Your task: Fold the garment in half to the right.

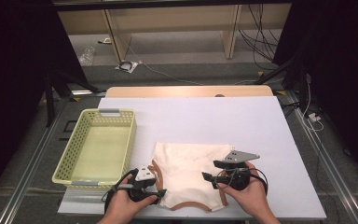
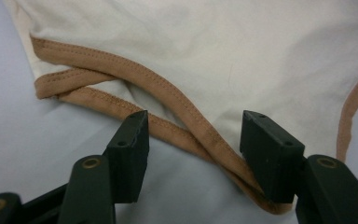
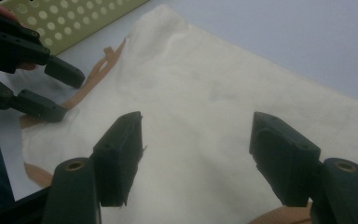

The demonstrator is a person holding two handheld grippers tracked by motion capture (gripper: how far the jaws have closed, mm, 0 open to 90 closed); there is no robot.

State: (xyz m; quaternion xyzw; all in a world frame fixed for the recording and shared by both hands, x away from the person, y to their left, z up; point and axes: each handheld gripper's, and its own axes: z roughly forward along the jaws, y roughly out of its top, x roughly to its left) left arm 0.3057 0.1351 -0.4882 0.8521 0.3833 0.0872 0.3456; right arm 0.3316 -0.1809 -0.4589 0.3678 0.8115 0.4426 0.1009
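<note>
worktop (image 1: pixel 214 116): pale sheet over wood, grey floor and cables beyond | garment (image 1: pixel 191 163): cream, brown-trimmed, flat at near edge | basket (image 1: pixel 70 163): near-left corner | left gripper (image 1: pixel 161 192): jaws wide, straddling trim, gripping nothing | right gripper (image 1: pixel 206 177): jaws wide above cloth, empty

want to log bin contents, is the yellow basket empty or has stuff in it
Empty: in the high view the yellow basket shows a bare floor, and the cream garment lies outside it on the table.
</note>
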